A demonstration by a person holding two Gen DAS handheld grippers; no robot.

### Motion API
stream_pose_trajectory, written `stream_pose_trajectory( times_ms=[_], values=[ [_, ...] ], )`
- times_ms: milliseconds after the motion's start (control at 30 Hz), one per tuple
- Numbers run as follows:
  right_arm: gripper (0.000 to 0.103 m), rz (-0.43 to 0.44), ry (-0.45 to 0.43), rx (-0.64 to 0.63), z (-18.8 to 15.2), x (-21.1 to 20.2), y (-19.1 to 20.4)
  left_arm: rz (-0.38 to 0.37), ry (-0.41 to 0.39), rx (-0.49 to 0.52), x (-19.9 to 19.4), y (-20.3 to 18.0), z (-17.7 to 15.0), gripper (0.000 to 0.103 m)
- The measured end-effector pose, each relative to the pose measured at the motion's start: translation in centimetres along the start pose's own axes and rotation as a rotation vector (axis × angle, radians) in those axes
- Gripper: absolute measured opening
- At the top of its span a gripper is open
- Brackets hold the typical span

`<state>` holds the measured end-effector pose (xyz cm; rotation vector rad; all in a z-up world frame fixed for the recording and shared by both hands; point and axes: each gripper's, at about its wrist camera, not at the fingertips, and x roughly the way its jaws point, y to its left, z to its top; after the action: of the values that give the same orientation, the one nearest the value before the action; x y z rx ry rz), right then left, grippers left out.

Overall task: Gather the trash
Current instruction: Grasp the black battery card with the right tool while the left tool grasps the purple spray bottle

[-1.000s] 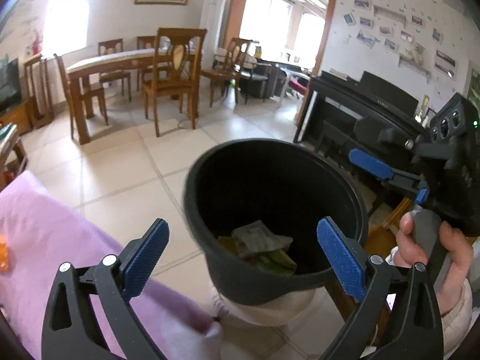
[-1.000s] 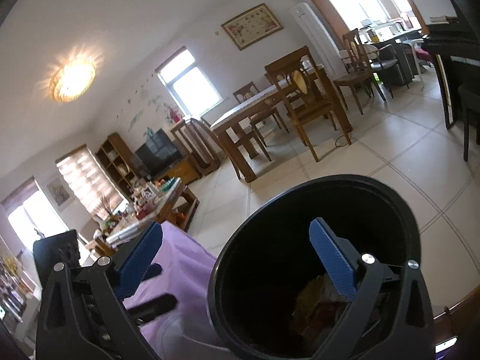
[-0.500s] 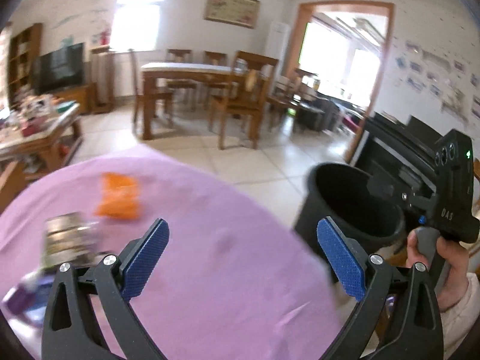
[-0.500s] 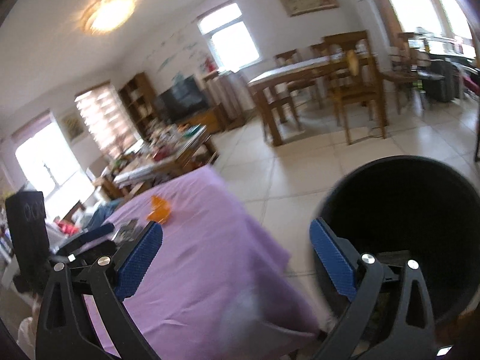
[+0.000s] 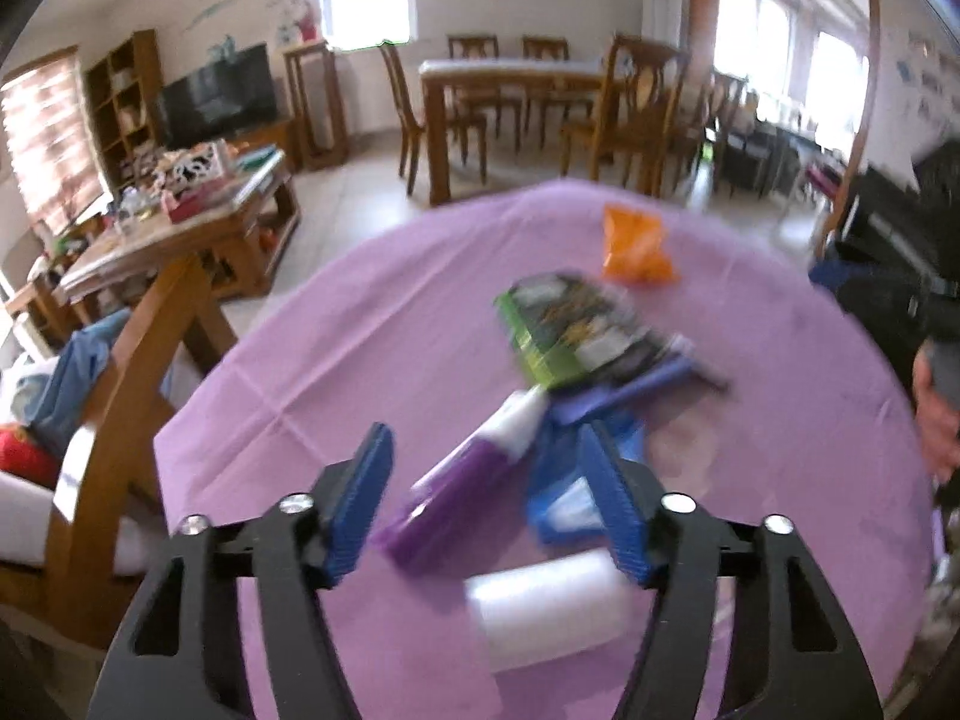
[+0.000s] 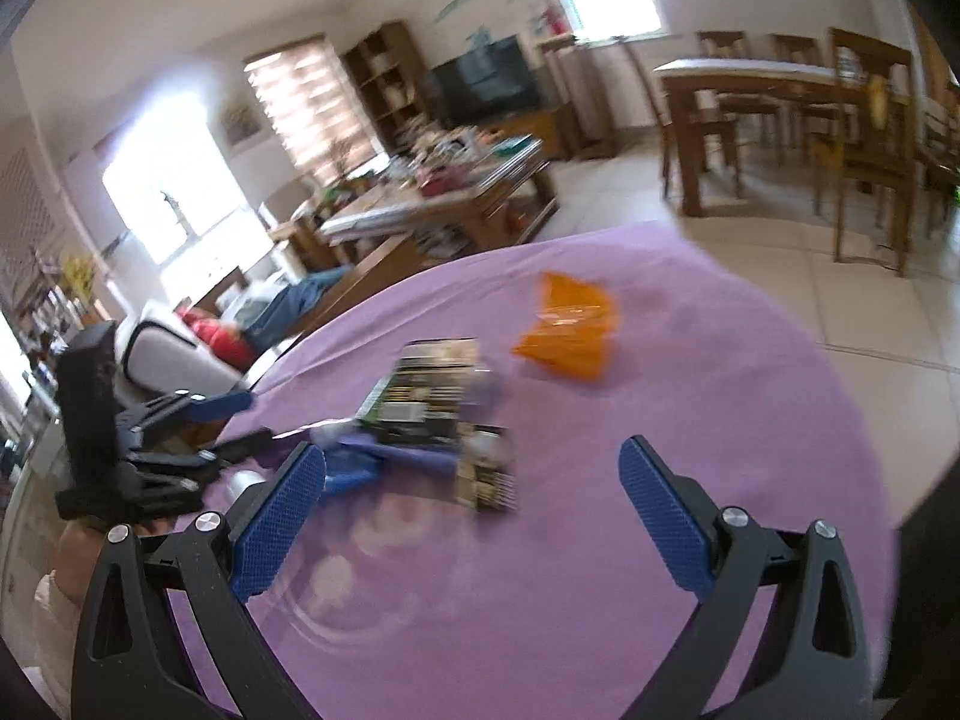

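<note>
Purple cloth covers the round tabletop in a living room with a dining set, a cluttered coffee table and a television behind. Litter is spread over it: an orange wrapper toward the far edge, a green-and-black snack packet nearer the middle, a purple-and-white tube and a blue wrapper close in, and a white roll-shaped item nearest the left camera. Motion blur keeps the smaller scraps beside them from being named.

The left tongs have just been narrowing and stand half closed, pads apart; the tube and blue wrapper show between them, though contact cannot be judged, and nothing looks gripped. The right tongs are spread wide and empty, hovering over the cloth with the packet and orange wrapper ahead.

No bin appears in either current view. Judging by how much litter lies on the cloth, most of the collecting seems left to do, with the tube or blue wrapper likely next.
</note>
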<state>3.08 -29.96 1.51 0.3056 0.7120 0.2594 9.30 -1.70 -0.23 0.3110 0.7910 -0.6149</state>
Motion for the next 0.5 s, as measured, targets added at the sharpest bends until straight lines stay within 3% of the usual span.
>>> stream_pose_trajectory(
  times_ms=[133,267,500],
  values=[
    [0.097,-0.007,0.062,-0.056,1.3,3.8,3.2,0.014,0.073,0.084,2.1,0.4,-0.9,0.043],
    [0.094,-0.045,0.123,-0.092,2.1,6.8,4.6,-0.037,0.086,0.114,3.0,0.6,-1.1,0.04],
    [0.086,-0.101,0.223,-0.096,2.6,11.4,4.4,-0.127,0.1,0.064,3.7,1.2,-1.0,0.038]
  ],
)
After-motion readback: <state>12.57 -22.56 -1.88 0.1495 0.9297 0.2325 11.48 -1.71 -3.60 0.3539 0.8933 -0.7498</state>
